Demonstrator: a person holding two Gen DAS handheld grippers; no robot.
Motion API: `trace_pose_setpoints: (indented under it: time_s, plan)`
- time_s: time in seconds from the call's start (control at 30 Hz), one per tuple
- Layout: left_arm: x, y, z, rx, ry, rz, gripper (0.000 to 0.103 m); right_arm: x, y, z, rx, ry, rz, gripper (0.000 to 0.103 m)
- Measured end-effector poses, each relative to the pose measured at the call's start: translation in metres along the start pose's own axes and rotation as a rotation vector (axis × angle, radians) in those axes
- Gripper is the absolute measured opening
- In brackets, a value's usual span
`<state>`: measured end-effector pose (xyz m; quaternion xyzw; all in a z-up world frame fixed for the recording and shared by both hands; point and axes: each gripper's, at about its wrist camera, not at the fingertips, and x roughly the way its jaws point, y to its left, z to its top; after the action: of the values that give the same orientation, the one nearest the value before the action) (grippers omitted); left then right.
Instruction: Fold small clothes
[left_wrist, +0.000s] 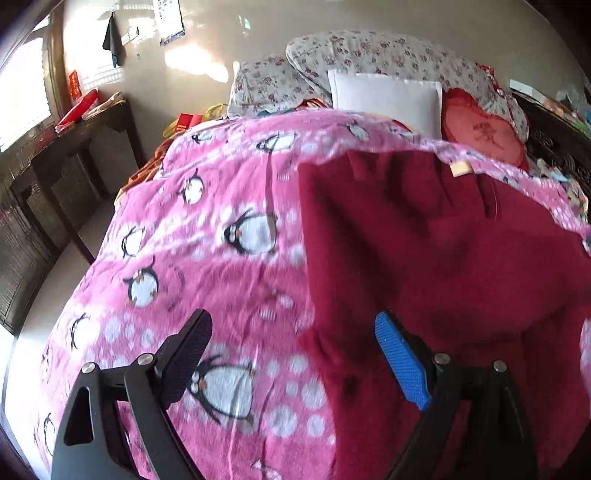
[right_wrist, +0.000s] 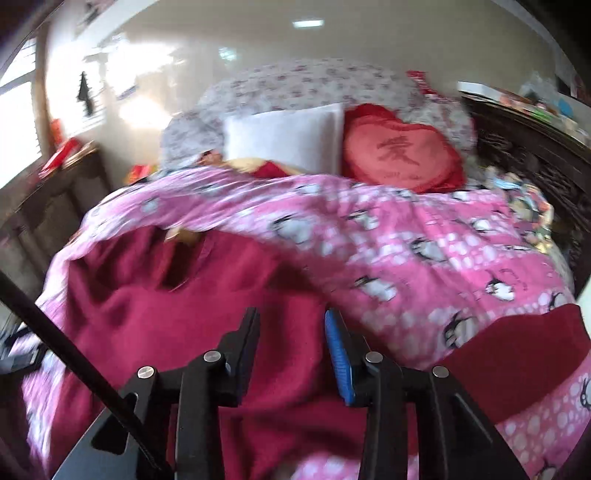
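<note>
Dark red fleecy knit garment (left_wrist: 424, 258) lies spread on the pink penguin-print blanket (left_wrist: 207, 229) covering the bed, with a pale label (left_wrist: 460, 168) showing at its far edge. It looks only partly dealt with: the body lies fairly flat but rumpled, no tidy folded stack is visible, so most of the folding seems left to do. Left tongs (left_wrist: 293, 360) stand spread wide, one tip over the blanket, the blue-padded one over the garment's near left edge; nothing between them. Right tongs (right_wrist: 291, 354) are part-way apart above the red cloth, and the pads appear not to be pinching it, though blur makes this uncertain. The right wrist view alone shows a separate stretch of dark red cloth (right_wrist: 517, 354) at lower right, perhaps a sleeve, apart from the main body. The left wrist view alone shows the dark wooden desk (left_wrist: 74, 144) by the window and the label sharply.
</note>
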<state>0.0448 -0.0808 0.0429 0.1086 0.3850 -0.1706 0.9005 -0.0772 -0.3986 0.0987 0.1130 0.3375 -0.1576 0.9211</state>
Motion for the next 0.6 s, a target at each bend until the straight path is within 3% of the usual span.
trace_pose_setpoints:
  time_s: [0.07, 0.17, 0.27, 0.33, 0.37, 0.4, 0.53, 0.6]
  plan:
    - [0.016, -0.007, 0.004, 0.003, 0.035, -0.014, 0.090, 0.006, 0.019, -0.011, -0.068, 0.057, 0.048, 0.038]
    - [0.052, -0.020, -0.002, 0.027, 0.129, 0.021, 0.090, 0.033, 0.025, -0.030, -0.113, 0.120, -0.051, 0.031]
    - [0.046, -0.017, -0.007, 0.002, 0.122, 0.008, 0.090, 0.026, 0.018, -0.035, -0.072, 0.121, -0.018, 0.031]
    - [0.024, -0.011, -0.011, -0.009, 0.118, -0.027, 0.090, -0.005, 0.014, -0.036, -0.037, 0.117, 0.061, 0.044]
    - [0.011, -0.008, -0.015, -0.006, 0.106, -0.040, 0.090, -0.019, 0.012, -0.039, -0.026, 0.113, 0.096, 0.062]
    - [0.001, -0.006, -0.018, 0.000, 0.097, -0.051, 0.090, -0.034, 0.010, -0.044, -0.021, 0.114, 0.112, 0.072]
    - [-0.045, 0.004, -0.042, 0.023, 0.099, -0.134, 0.090, -0.088, -0.005, -0.080, -0.001, 0.163, 0.180, 0.072]
    - [-0.056, 0.007, -0.049, 0.016, 0.125, -0.171, 0.090, -0.109, -0.020, -0.094, 0.001, 0.149, 0.113, 0.073]
